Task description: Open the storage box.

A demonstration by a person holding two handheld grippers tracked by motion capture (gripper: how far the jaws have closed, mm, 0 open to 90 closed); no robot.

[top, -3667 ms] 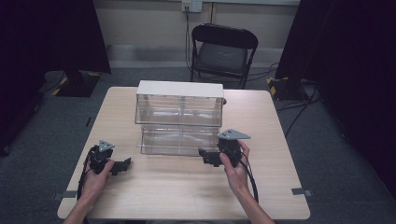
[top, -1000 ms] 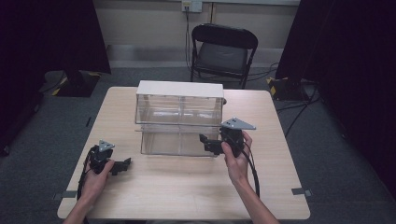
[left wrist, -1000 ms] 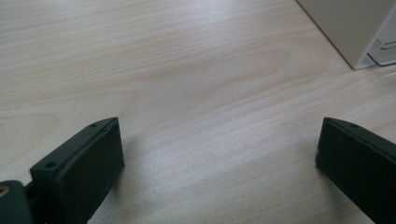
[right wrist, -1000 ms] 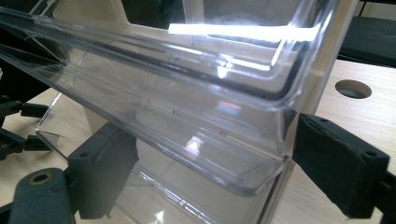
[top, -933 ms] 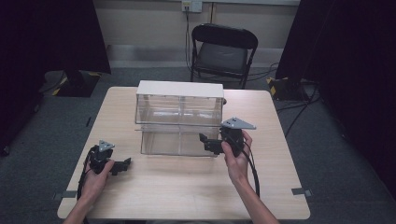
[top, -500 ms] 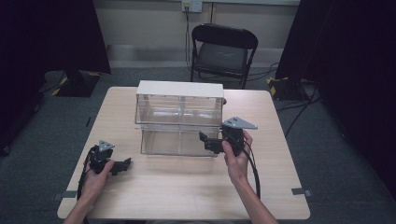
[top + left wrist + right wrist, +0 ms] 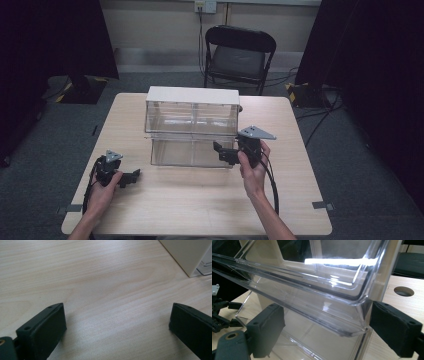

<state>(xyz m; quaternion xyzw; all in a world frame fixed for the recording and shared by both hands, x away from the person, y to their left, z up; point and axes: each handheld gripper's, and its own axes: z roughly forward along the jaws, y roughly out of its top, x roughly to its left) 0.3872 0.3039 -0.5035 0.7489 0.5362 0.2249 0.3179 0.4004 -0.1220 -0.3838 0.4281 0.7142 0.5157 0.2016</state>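
Right hand-held gripper: raised at the front right corner of the pulled-out lower drawer. In the right gripper view the drawer's corner stands between the jaws; the pads are slightly apart from the plastic, not pressing it. The jaws have just been opening a little, with the drawer corner between them.

Left hand-held gripper: rests on the counter near its front left, well apart from the drawer. In the left gripper view its jaws stand wide apart over bare wood.

Drawer: clear plastic, thick-rimmed, glossy with light reflections, drawn forward from its cabinet; it appears empty.

Cabinet: at the counter's middle, white top, clear fronted upper compartments, directly behind and above the drawer.

Counter: pale wood grain, with a round hole behind the drawer's corner.

Beyond: black folding chair behind the counter's far edge; grey floor; cables on the floor to the right.
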